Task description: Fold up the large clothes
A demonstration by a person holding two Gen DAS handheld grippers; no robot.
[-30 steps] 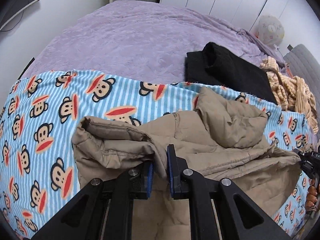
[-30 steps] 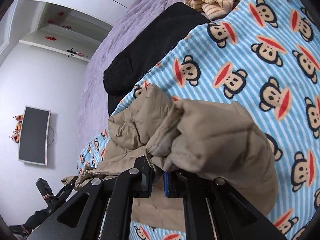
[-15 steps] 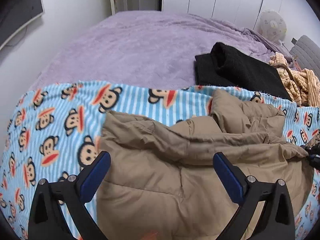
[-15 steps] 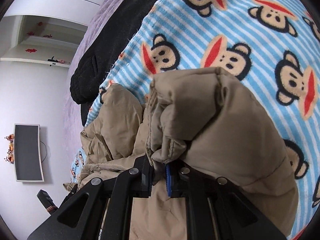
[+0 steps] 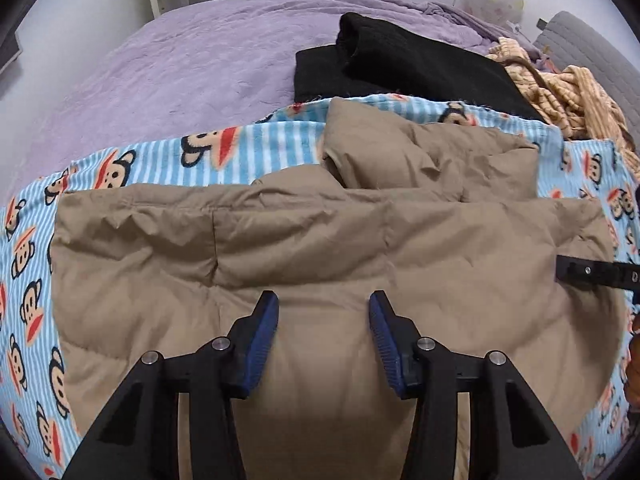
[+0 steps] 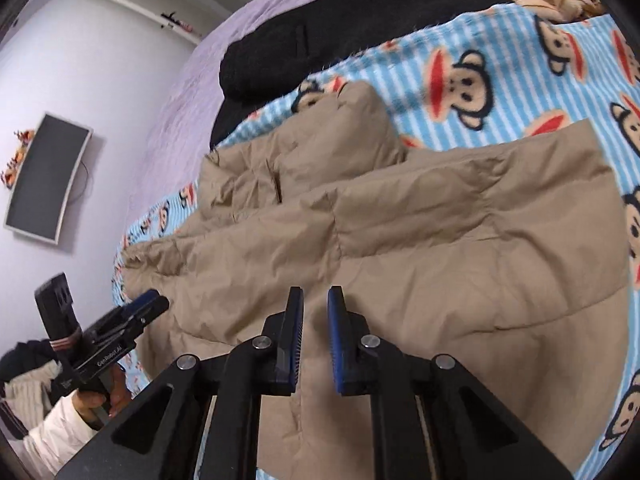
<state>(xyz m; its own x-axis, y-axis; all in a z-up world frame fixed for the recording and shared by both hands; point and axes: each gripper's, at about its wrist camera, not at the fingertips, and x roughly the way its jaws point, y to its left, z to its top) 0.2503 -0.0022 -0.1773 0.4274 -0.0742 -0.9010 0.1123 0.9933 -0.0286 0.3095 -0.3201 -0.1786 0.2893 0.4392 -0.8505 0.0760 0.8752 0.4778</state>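
1. Left wrist view: the tan padded jacket (image 5: 320, 248) lies spread on the monkey-print blanket (image 5: 152, 164), its folded edge running left to right, a loose sleeve bunched at the far side. The left gripper (image 5: 324, 320) hangs just over the cloth; its jaws have just been closing from wide and stand apart with nothing pinched. A black garment (image 5: 400, 64) lies beyond.

2. Right wrist view: the right gripper (image 6: 314, 334) shows a narrow gap between its pads, released, no fabric in it, over the jacket's near part.

3. Risk: the puffy layers may spring back, since neither tool pins the fold; the loose far sleeve could spoil the next fold's shape.
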